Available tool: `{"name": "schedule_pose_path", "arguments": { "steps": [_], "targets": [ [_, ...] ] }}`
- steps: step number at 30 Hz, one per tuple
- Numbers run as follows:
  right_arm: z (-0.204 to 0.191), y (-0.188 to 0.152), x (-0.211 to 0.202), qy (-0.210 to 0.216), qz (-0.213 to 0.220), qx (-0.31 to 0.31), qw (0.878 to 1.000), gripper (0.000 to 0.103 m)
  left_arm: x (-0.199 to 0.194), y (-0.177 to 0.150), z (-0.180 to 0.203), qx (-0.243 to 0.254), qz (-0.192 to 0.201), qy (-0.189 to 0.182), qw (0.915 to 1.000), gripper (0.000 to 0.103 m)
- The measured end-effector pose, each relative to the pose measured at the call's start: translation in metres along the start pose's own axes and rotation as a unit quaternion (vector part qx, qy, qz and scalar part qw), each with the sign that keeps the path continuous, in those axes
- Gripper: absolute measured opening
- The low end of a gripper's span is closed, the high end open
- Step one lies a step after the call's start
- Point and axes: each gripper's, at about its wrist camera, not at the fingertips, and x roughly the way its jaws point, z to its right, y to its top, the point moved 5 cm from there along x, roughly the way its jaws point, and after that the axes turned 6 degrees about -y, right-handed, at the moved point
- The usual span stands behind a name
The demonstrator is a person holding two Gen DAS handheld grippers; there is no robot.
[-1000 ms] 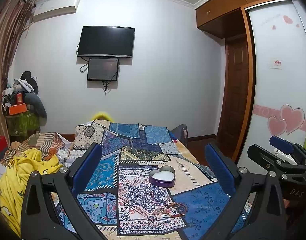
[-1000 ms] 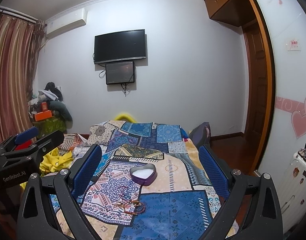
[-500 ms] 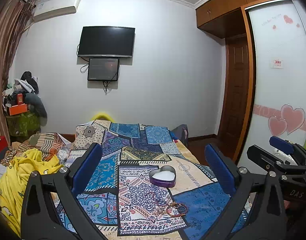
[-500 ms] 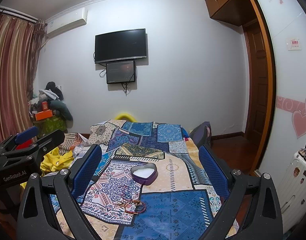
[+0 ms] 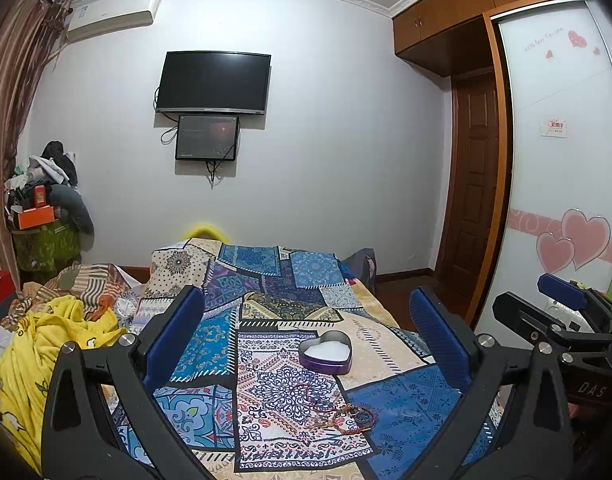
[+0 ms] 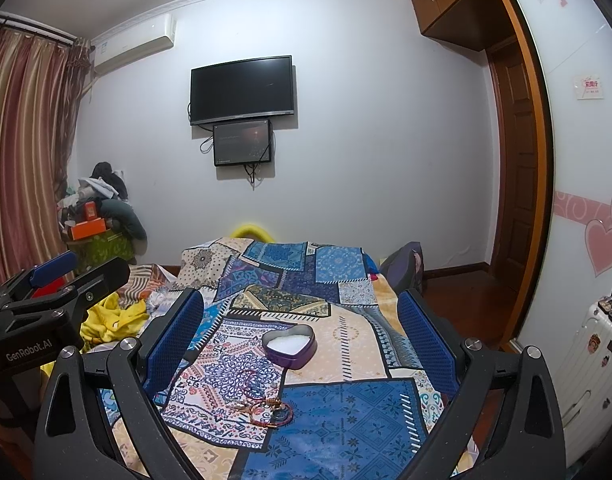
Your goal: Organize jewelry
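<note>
A heart-shaped purple tin [image 5: 325,355] [image 6: 290,344] with a white lining lies open on the patchwork bedspread [image 5: 393,404] [image 6: 345,424]. Just in front of it sits a tangle of red and bronze bracelets and cords [image 5: 343,416] [image 6: 262,402]. My left gripper [image 5: 307,328] hovers open above the bed, the tin and jewelry seen between its blue pads. My right gripper [image 6: 302,324] is also open and held apart from the objects. Each gripper shows at the edge of the other's view, the right one [image 5: 561,320] and the left one [image 6: 46,292].
Yellow clothing [image 5: 46,344] and striped fabric are heaped left of the bed. A cluttered stand with an orange box [image 6: 88,228] is in the far left corner. A wardrobe with heart decals [image 5: 561,200] and a white suitcase [image 6: 597,344] stand on the right.
Both views have shifted only slightly; the grippers stay open and the tin and jewelry lie where they were.
</note>
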Motion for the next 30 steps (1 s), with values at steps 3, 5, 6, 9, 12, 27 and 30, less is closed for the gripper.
{"name": "schedule_pose_path", "arguments": {
  "steps": [3,5,6,9,12,27,30],
  "targets": [
    [0.0,0.0,0.0,0.0,0.0,0.0,1.0,0.097,0.0,0.001,-0.001,-0.001,-0.001,0.0,1.0,0.103],
    [0.0,0.0,0.0,0.0,0.0,0.0,1.0,0.097,0.001,0.001,-0.001,-0.001,-0.001,0.0,1.0,0.103],
    [0.0,0.0,0.0,0.0,0.0,0.0,1.0,0.097,0.001,0.001,-0.001,-0.001,-0.001,0.0,1.0,0.103],
    [-0.001,-0.001,0.0,0.0,-0.001,-0.001,1.0,0.097,0.001,0.0,-0.001,-0.001,-0.002,0.0,1.0,0.103],
    [-0.003,-0.004,0.001,0.001,-0.004,-0.001,1.0,0.097,0.003,0.001,-0.001,-0.003,-0.003,0.0,1.0,0.103],
    [0.006,-0.03,0.043,-0.011,-0.081,-0.013,0.997,0.097,0.045,-0.023,-0.021,-0.017,-0.073,0.024,0.9969,0.103],
    [0.011,-0.042,0.059,-0.005,-0.116,-0.009,0.993,0.097,0.062,-0.038,-0.03,-0.032,-0.105,0.027,0.9936,0.103]
  ]
}}
